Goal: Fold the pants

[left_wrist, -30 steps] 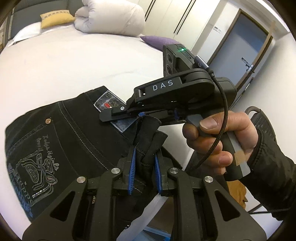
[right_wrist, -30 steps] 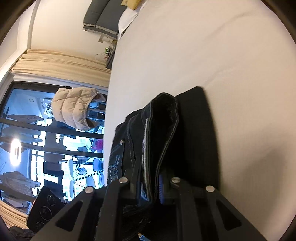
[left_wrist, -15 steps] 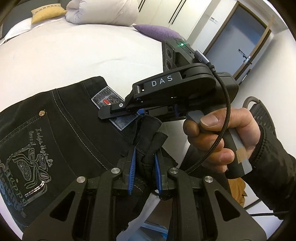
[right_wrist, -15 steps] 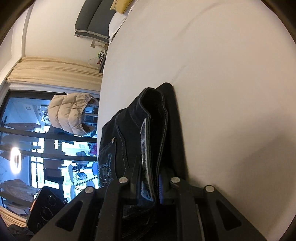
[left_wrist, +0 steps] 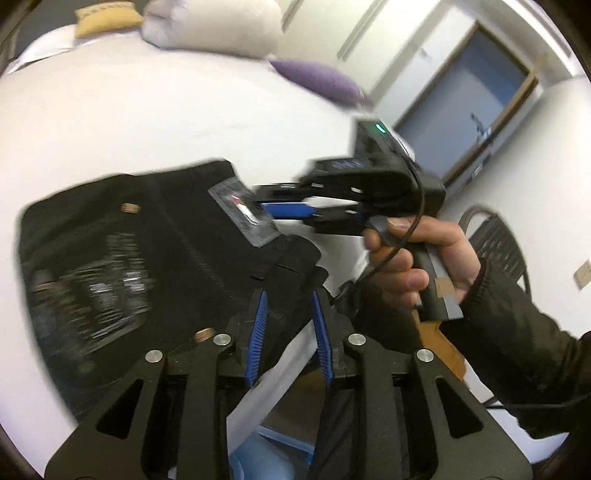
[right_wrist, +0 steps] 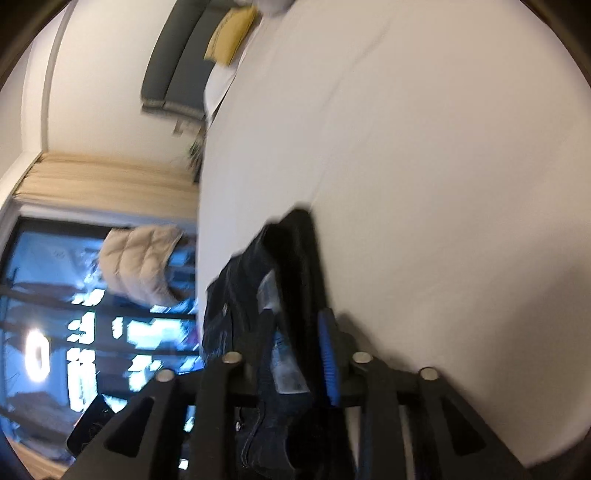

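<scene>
Black jeans lie folded on the white bed, back pocket embroidery and waist label facing up. My left gripper hovers at their near right corner. Its jaws are opening, and the blue pads stand apart from the cloth corner just ahead of them. A hand holds my right gripper beside the label, with a blue pad showing. In the right wrist view the jeans waistband still runs between the fingers of the right gripper. Those jaws are opening too, and the right pad is bare.
A yellow cushion, a white rolled duvet and a purple pillow sit at the far end of the bed. A door and a dark chair are to the right. A beige puffer jacket hangs by the window.
Both grippers' jaws have widened. The bunched cloth that the left pads pinched now lies lower and free of them. The right gripper has shifted right, away from the waistband corner.
</scene>
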A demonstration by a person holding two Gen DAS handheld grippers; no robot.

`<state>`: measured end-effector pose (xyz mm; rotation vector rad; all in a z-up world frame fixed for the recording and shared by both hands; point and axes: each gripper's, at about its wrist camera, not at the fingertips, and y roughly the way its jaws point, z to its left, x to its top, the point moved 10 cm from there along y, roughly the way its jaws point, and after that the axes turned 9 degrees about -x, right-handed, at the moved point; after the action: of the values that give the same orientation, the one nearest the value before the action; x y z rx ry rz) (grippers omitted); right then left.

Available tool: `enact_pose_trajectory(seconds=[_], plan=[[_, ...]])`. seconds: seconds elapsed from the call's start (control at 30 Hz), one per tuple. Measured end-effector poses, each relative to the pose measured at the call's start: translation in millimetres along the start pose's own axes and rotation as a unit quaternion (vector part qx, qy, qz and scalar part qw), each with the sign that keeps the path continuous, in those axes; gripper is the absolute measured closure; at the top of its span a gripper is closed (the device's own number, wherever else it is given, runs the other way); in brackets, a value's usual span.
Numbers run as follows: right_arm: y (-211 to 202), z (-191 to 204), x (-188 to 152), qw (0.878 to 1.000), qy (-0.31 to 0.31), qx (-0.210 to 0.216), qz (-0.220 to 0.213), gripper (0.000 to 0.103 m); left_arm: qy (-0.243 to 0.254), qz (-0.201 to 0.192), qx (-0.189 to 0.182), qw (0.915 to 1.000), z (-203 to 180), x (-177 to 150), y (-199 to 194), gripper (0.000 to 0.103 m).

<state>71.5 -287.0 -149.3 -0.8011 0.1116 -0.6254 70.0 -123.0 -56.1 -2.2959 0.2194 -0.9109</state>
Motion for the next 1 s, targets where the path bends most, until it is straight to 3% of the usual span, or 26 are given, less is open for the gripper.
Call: enact_pose_trajectory(seconds=[0.03,0.07,0.1,0.2,0.27,0.3,0.33,0.4,0.47,0.6,0.77,1.0], plan=[[-13,3,3,1.0,-0.014,-0.019,-0.018,0.07,-0.006,-0.012,0.005,0.9999,7,1,-13,0.069],[-19,10,1,0.999,-0.026,-0.018,-0.023,0.07,-0.013,-0.029,0.016,0.9994,20,3,-27,0.051],[-27,24,-2,0.999,-0.043,-0.006,-0.026,0.07,-0.016,-0.042,0.027,0.9986,30,4,-36,0.043],[-25,57,-20,0.995,-0.097,-0.01,-0.018,0.07,-0.043,-0.073,0.057,0.9948,71,19,-50,0.043],[-6,66,-37,0.989,-0.136,-0.05,0.002,0.073,-0.051,-0.085,0.082,0.9917,96,30,-52,0.043],[3,65,-41,0.986,-0.148,-0.077,0.01,0.08,-0.052,-0.084,0.099,0.9901,108,34,-51,0.045],[18,61,-50,0.981,-0.159,-0.108,0.026,0.089,-0.056,-0.08,0.11,0.9891,120,40,-49,0.048],[32,57,-57,0.975,-0.17,-0.14,0.037,0.098,-0.059,-0.055,0.131,0.9881,140,42,-39,0.072],[42,50,-61,0.966,-0.188,-0.175,0.031,0.103,-0.073,-0.025,0.145,0.9864,156,33,-26,0.073],[42,45,-60,0.974,-0.166,-0.154,0.028,0.103,-0.066,0.006,0.162,0.9846,145,-13,-11,0.073],[40,45,-62,0.977,-0.157,-0.146,0.022,0.103,-0.005,0.03,0.206,0.9781,106,-51,-17,0.073],[33,43,-67,0.977,-0.154,-0.149,0.012,0.103,-0.036,0.043,0.209,0.9762,93,-66,-26,0.072]])
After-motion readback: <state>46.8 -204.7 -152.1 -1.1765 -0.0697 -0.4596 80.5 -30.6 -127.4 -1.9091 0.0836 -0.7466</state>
